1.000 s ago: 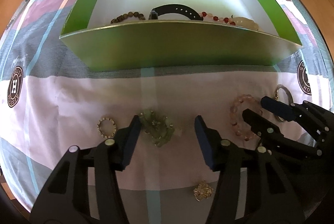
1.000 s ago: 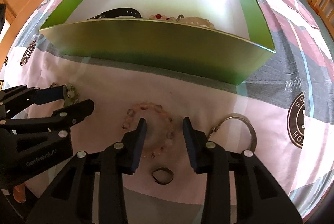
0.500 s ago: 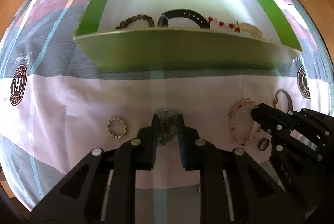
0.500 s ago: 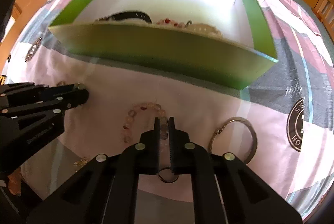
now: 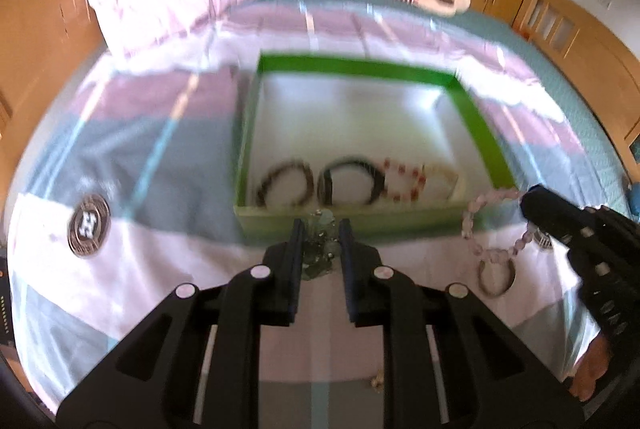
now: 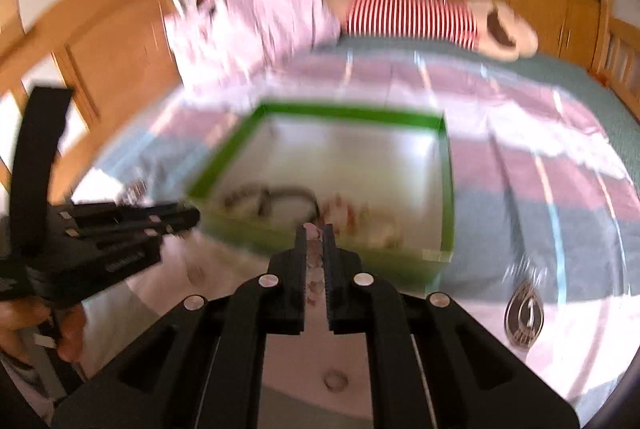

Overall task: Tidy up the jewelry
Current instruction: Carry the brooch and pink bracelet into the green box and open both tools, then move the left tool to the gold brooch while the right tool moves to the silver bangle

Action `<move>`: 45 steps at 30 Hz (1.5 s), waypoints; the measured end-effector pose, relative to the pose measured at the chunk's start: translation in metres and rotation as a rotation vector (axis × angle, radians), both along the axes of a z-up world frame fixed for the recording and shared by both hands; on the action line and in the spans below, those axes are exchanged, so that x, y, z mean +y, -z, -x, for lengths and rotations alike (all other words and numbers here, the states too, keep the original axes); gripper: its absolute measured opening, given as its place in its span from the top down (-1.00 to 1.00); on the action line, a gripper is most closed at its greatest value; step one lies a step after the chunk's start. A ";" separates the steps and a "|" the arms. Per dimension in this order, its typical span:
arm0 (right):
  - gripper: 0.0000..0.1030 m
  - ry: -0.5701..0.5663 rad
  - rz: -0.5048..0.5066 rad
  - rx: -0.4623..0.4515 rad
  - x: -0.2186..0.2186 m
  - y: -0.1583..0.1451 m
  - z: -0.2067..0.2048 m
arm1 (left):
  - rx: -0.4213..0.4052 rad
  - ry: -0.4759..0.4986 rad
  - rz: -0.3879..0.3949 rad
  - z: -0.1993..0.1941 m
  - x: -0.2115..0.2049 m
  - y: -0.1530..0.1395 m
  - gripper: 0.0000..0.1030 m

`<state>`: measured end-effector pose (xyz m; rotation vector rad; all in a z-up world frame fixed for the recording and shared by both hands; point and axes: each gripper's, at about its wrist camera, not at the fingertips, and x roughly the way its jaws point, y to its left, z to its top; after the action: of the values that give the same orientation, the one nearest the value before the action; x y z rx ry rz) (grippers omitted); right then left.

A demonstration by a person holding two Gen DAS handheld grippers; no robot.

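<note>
Left wrist view: your left tongs (image 5: pixel 322 243) are closed to a narrow gap on a green beaded bracelet (image 5: pixel 320 253), held up in the air just in front of the near wall of the green box (image 5: pixel 486 137).
Right tongs: your right tongs (image 6: pixel 316 249) are pinched almost together on a pink beaded bracelet (image 5: pixel 494 221); in the left view it hangs as a loop from their tips, beside the box's near right corner.
Step in hand: carrying, as you seem to be bringing both pieces to the box at once; neither is over the rim yet.
Next move: take each pair of tongs forward past the near wall, lower them over bare white floor, and only then let the jaws part, so that the loops fall flat and do not catch the rim.
Box contents: a brown bead bracelet (image 5: pixel 286 183), a black band (image 5: pixel 350 181), a red-and-pale bead string (image 5: pixel 402 179) and a pale bangle (image 5: pixel 444 185), in a row along the near wall; the back is bare.
Bed: the box sits on a striped bedspread (image 5: pixel 168 149); a small ring (image 6: pixel 335 382) lies near you, with a dark ring (image 5: pixel 496 275) below the pink loop.
</note>
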<state>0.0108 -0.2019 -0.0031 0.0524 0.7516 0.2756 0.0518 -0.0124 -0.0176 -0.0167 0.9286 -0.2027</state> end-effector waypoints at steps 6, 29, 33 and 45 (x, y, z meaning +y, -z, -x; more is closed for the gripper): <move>0.86 0.048 -0.077 -0.131 -0.014 -0.030 -0.014 | -0.202 0.002 0.004 -0.004 -0.005 -0.032 0.67; 0.85 0.178 -0.017 0.041 -0.021 0.041 -0.084 | -0.124 0.020 -0.083 -0.071 -0.027 0.024 0.65; 0.11 0.194 -0.023 0.043 -0.022 0.041 -0.081 | -0.124 0.022 -0.099 -0.069 -0.029 0.025 0.35; -0.16 0.163 -0.089 -0.006 -0.026 0.004 -0.048 | -0.158 0.032 -0.069 -0.042 -0.030 0.001 -0.37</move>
<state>0.0587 -0.2281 -0.0068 0.1958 0.7240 0.1535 0.0940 -0.0423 -0.0185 0.0776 0.7780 -0.1988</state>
